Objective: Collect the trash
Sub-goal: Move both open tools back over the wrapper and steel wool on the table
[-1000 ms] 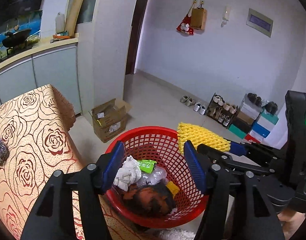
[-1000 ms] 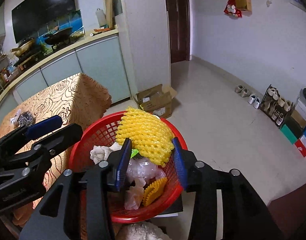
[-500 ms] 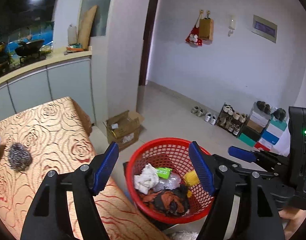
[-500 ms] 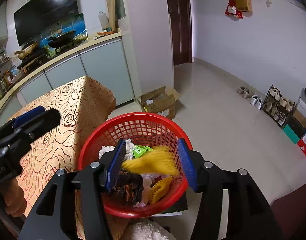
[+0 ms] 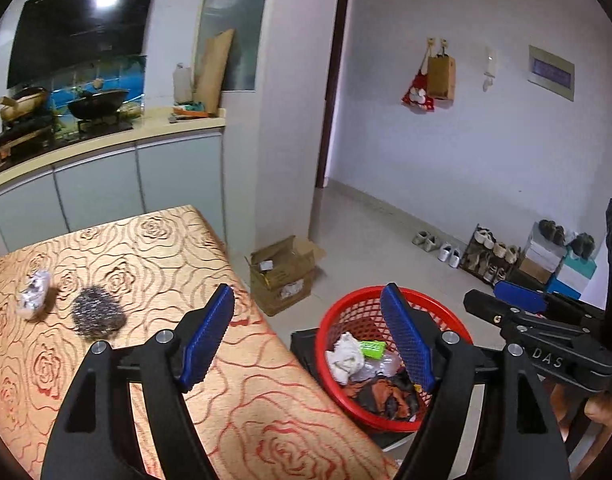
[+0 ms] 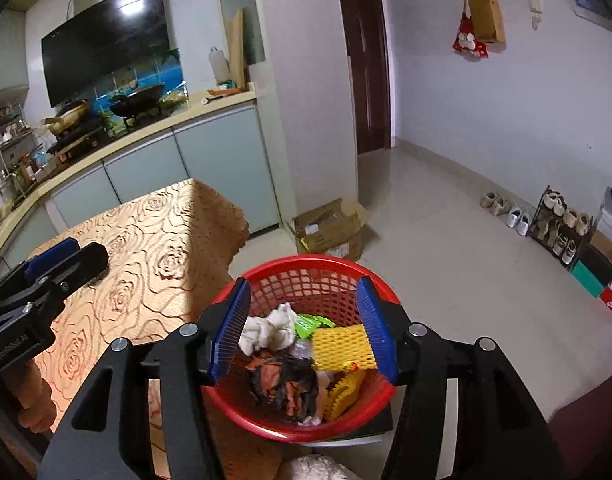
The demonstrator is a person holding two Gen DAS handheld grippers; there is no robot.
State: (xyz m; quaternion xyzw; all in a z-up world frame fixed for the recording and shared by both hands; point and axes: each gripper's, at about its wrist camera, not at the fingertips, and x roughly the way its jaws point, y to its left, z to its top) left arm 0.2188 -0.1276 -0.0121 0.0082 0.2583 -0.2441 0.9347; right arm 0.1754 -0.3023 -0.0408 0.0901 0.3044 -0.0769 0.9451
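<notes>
**Trash basket beside table, both grippers empty**

Red basket [image 6: 306,272] sits on floor at table [image 5: 153,248] edge, holding yellow foam net [image 6: 342,346], tissue, wrappers. Right gripper [image 6: 303,330] above it, jaws apart. Left gripper [image 5: 306,338] jaws opening, nothing between. Left view only — steel scourer [image 5: 97,316] & crumpled wrapper [image 5: 33,300] on tabletop.

I see a red basket [image 6: 306,280] of glossy plastic lattice, holding yellow foam netting [image 6: 342,346] and crumpled white tissue [image 6: 267,330]. The counter [image 5: 153,256] wears a shiny woven cloth with raised roses — a rough metal scourer [image 5: 97,316] lies on it, near matt brown cardboard [image 5: 283,268].
</notes>
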